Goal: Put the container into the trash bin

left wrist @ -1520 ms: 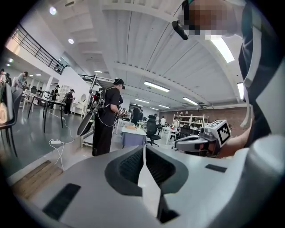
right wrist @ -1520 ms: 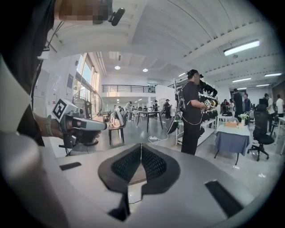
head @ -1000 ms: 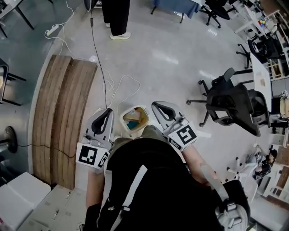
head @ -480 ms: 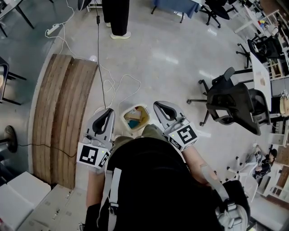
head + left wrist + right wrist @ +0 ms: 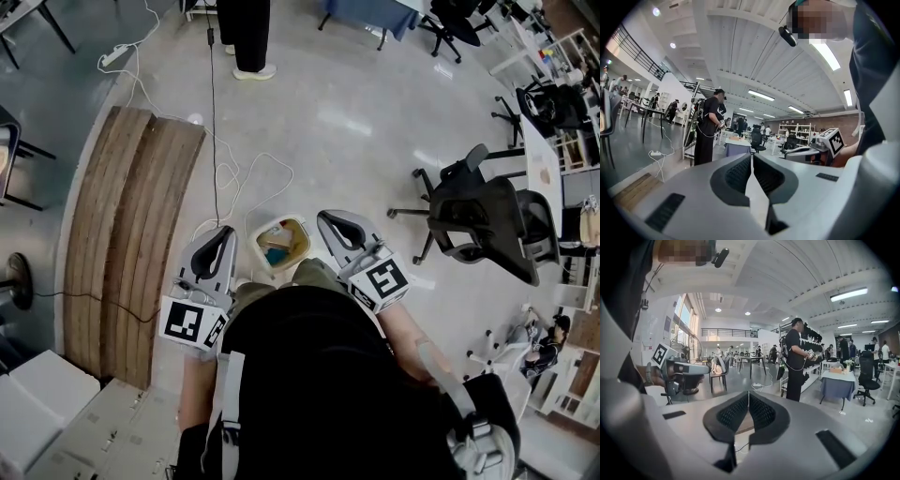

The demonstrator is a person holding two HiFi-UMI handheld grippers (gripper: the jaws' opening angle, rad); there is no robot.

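Note:
A small cream trash bin (image 5: pixel 293 226) stands on the floor in front of me, seen from above in the head view. Inside it lie tan and blue items (image 5: pixel 275 240); I cannot tell which is the container. My left gripper (image 5: pixel 225 231) hovers just left of the bin and my right gripper (image 5: pixel 324 218) just right of it. Both point forward, roughly level. In the left gripper view the left gripper (image 5: pixel 751 156) is shut with nothing between its pads. The right gripper (image 5: pixel 748 393) is shut and empty in its own view too. Each gripper shows in the other's view: the right gripper's marker cube (image 5: pixel 830 141), the left gripper's marker cube (image 5: pixel 659 354).
Wooden planks (image 5: pixel 131 234) lie on the floor to the left, with white cables (image 5: pixel 234 178) trailing near the bin. A person (image 5: pixel 246 37) stands ahead. A black office chair (image 5: pixel 487 220) is at the right; white boxes (image 5: pixel 56 422) sit at lower left.
Neither gripper has moved; both stay shut either side of the bin. Only the head view has shifted slightly.

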